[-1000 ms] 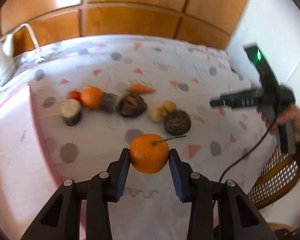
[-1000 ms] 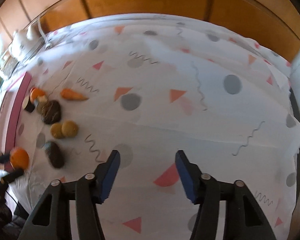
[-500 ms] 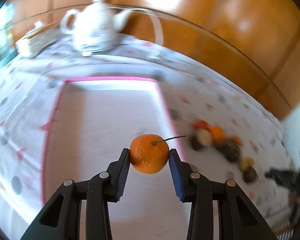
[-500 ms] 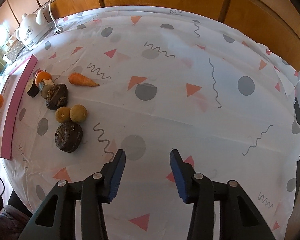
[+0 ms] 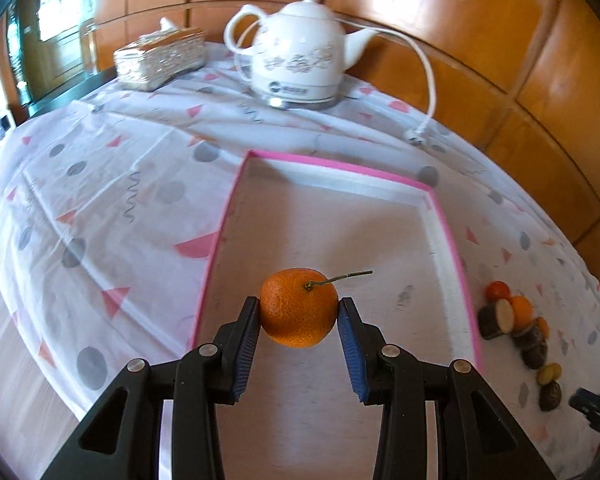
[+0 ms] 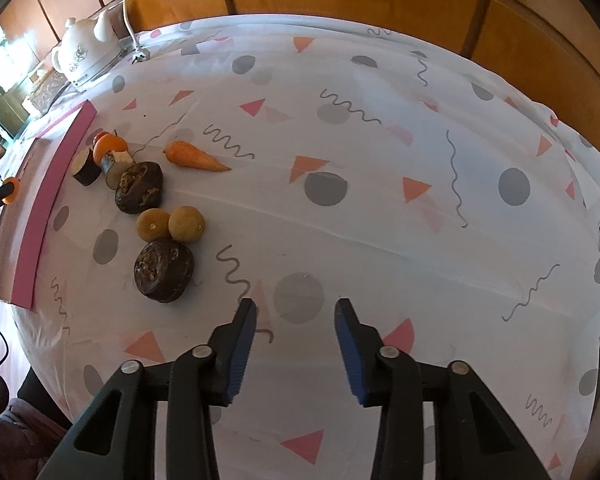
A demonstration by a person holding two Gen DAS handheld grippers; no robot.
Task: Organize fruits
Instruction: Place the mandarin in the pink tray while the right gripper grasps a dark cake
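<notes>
over the pink tray [image 5: 452, 248] now, not the cloth | left fingers [image 5: 252, 320] clamp tangerine [image 5: 298, 307] | right fingers [image 6: 244, 320] closing, empty

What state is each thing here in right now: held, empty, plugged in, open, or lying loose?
Stemmed orange mandarin: clamped, above tray.
Left gripper: shut on mandarin.
Right gripper: empty, jaws closing.
Pink-rimmed white tray: empty.
White floral kettle: lid on, plug loose.
Orange carrot: lying loose.

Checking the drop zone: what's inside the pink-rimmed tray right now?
The pink-rimmed tray shows only bare white floor, no fruit resting in it. The left gripper holds the orange over it; the floor behind them is hidden.
</notes>
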